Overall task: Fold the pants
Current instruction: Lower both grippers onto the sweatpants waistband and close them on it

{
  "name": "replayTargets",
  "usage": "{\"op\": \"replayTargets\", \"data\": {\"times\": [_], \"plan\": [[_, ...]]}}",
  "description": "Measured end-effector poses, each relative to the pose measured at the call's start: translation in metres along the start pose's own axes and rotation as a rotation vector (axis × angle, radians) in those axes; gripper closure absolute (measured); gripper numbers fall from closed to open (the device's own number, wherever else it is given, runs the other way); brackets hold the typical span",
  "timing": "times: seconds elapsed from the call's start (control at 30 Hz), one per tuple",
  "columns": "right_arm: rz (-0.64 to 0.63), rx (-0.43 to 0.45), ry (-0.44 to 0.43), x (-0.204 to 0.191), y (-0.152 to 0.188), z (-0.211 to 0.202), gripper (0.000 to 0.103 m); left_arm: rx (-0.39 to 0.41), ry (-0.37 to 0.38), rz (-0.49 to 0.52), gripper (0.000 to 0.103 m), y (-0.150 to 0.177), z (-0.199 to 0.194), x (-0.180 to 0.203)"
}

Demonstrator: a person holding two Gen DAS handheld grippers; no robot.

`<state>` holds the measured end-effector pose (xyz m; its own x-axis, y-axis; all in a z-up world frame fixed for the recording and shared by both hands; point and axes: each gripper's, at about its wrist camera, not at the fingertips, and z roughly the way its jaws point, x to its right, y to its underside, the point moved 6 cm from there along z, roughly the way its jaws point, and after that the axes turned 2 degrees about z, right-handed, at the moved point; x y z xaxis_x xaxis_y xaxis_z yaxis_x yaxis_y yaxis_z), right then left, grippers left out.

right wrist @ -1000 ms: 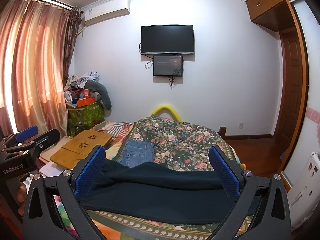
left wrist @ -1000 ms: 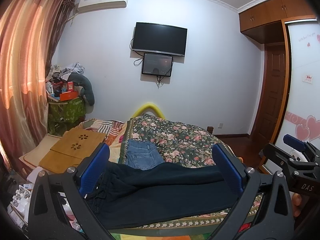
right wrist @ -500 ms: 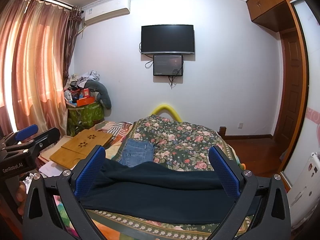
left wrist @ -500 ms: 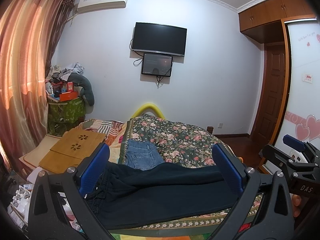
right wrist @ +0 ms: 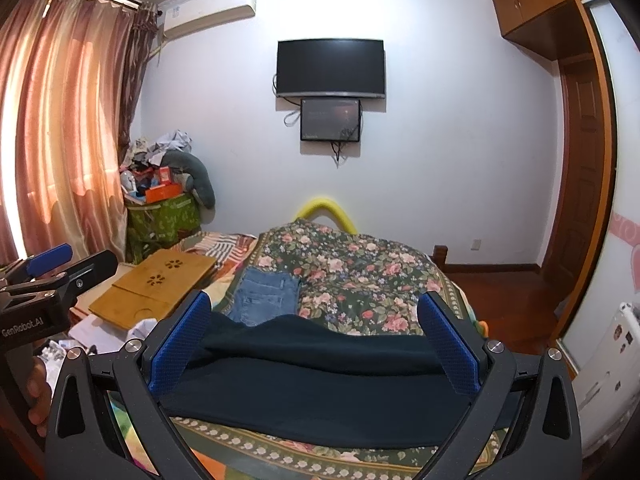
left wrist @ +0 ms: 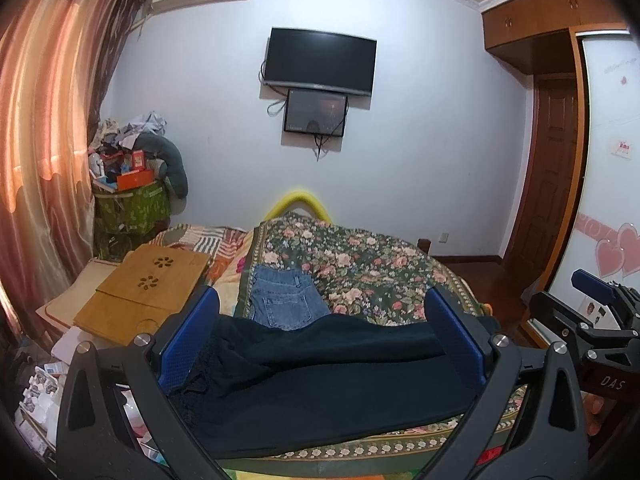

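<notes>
Dark navy pants (left wrist: 320, 380) lie spread sideways across the near end of the floral bed cover (left wrist: 360, 268); the waistband end is at the left. They also show in the right wrist view (right wrist: 320, 380). My left gripper (left wrist: 322, 336) is open and empty, held above and in front of the pants. My right gripper (right wrist: 312, 336) is open and empty too, hovering over the pants. A folded pair of blue jeans (left wrist: 284, 300) lies just beyond the dark pants, also in the right wrist view (right wrist: 264, 296).
A wooden lap desk (left wrist: 148, 288) lies on the bed's left side. A cluttered green box (left wrist: 128, 208) stands in the far left corner by the curtain (left wrist: 44, 128). A TV (left wrist: 320, 60) hangs on the far wall. A wardrobe door (left wrist: 608, 160) is on the right.
</notes>
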<state>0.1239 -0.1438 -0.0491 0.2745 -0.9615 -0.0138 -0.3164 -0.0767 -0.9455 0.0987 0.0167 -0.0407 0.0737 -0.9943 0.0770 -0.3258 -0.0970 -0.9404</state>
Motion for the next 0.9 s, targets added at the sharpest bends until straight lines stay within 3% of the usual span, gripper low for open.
{"op": "replayTargets", "data": {"times": [0.27, 0.53, 0.77, 0.9], "plan": [[0.041, -0.103, 0.050, 0.027, 0.019, 0.047, 0.000, -0.114, -0.037, -0.007, 0.000, 0.017, 0.066, -0.010], [0.037, -0.222, 0.114, 0.064, 0.041, 0.104, 0.000, -0.229, -0.101, 0.000, 0.000, 0.031, 0.152, -0.054], [-0.093, -0.286, 0.092, 0.086, 0.047, 0.163, 0.000, -0.338, -0.174, 0.040, 0.000, 0.039, 0.231, -0.110], [-0.091, -0.349, 0.050, 0.099, 0.057, 0.196, 0.000, -0.445, -0.189, 0.035, 0.000, 0.058, 0.279, -0.143]]}}
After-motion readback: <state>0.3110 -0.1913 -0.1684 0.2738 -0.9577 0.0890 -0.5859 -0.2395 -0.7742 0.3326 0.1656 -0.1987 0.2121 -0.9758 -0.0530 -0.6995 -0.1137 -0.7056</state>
